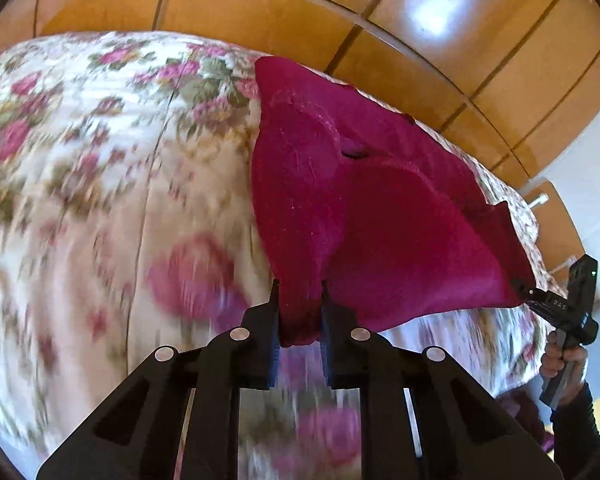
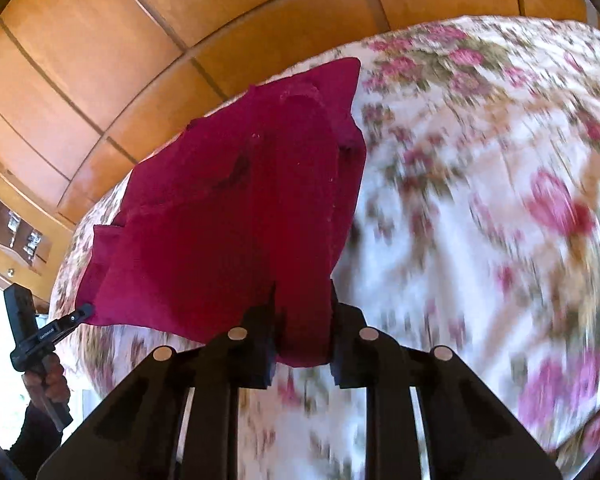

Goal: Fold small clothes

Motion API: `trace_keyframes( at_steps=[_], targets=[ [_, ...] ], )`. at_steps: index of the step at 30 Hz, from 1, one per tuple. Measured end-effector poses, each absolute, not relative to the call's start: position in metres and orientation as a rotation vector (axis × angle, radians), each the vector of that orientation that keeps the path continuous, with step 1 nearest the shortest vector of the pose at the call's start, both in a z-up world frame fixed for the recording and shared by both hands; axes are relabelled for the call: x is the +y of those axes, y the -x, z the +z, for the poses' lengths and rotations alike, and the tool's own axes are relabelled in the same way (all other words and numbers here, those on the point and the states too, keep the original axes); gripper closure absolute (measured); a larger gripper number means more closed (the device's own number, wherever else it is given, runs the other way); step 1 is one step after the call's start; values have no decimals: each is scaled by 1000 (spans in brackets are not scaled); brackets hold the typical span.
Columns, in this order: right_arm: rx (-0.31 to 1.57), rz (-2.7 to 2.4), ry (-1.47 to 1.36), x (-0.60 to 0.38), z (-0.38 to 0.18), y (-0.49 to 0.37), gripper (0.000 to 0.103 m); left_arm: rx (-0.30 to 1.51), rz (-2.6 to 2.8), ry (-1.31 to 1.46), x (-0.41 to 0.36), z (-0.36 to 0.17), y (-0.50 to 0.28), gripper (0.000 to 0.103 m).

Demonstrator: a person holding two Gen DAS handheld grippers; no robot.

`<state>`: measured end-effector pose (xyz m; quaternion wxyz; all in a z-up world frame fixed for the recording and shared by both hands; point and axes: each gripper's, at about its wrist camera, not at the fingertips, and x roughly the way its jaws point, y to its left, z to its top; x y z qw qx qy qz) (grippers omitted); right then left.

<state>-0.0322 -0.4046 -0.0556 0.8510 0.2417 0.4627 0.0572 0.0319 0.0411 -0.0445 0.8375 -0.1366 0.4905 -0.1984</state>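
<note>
My left gripper and right gripper each pinch 1 near corner of the crimson garment, probably a small top. It stretches between them and trails toward frame top over the floral bedspread, equally near both.

Both grippers are matte black plastic. The left gripper and right gripper each show angular linkage arms with four round silver pins, and ribbed dark finger pads. Bare-skinned hands emerge from dark sleeves.
</note>
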Motion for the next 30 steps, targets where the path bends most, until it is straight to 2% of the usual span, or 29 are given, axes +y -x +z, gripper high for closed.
trace_keyframes(
  at_steps=[8, 10, 11, 12, 14, 17, 20, 22, 24, 25, 26, 28, 30],
  targets=[
    [1057, 131, -471, -391, -61, 103, 83, 1066, -422, 265, 51, -48, 52, 87],
    [1053, 114, -441, -390, -57, 98, 74, 1045, -422, 242, 48, -45, 53, 87],
    [1044, 96, -427, -392, -53, 93, 66, 1022, -416, 225, 46, -40, 51, 82],
    [1026, 78, -417, -394, -50, 88, 51, 1010, -413, 220, 46, -38, 47, 78],
    [983, 54, -398, -399, -43, 76, 45, 979, -410, 215, 47, -30, 38, 62],
    [935, 15, -372, -402, -38, 51, 45, 928, -374, 203, 48, -23, 19, 41],
    [931, -10, -327, -399, -40, 29, 48, 922, -370, 201, 47, -25, -6, 40],
    [943, -11, -298, -393, -46, 15, 62, 933, -350, 177, 44, -27, -19, 40],
    [962, -2, -276, -389, -51, 10, 83, 935, -359, 180, 40, -32, -30, 55],
    [966, -4, -253, -386, -52, 10, 86, 956, -380, 195, 39, -35, -35, 73],
    [963, -12, -236, -385, -51, 13, 94, 965, -394, 206, 38, -37, -37, 83],
    [944, -19, -237, -386, -44, 19, 95, 938, -399, 212, 39, -34, -35, 96],
    [912, -15, -245, -390, -32, 29, 96, 909, -416, 220, 42, -28, -29, 96]
  ],
)
